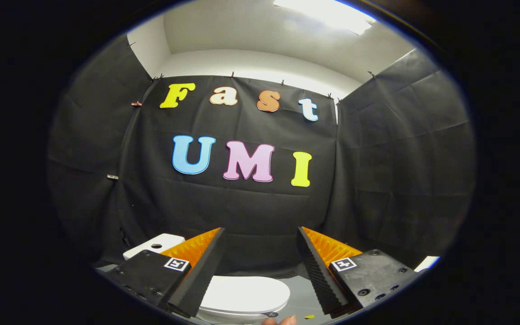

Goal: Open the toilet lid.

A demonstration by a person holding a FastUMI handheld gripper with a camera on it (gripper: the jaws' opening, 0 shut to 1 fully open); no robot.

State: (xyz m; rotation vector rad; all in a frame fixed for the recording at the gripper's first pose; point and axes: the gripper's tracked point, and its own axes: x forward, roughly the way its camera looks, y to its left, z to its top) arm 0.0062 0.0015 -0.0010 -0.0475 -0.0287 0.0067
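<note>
My gripper is open, its two black ribbed fingers with orange backs spread wide and nothing between them. Below and just beyond them lies the white toilet lid, closed flat on the bowl. The left finger covers the lid's left part. The white tank with its flush button shows behind the left finger. The fingers hang above the lid, apart from it.
Black cloth walls close the booth on three sides, close behind the toilet. Grey floor lies to the right of the bowl. A person's fingertip shows under the lid's front edge. A white object's edge peeks past the right finger.
</note>
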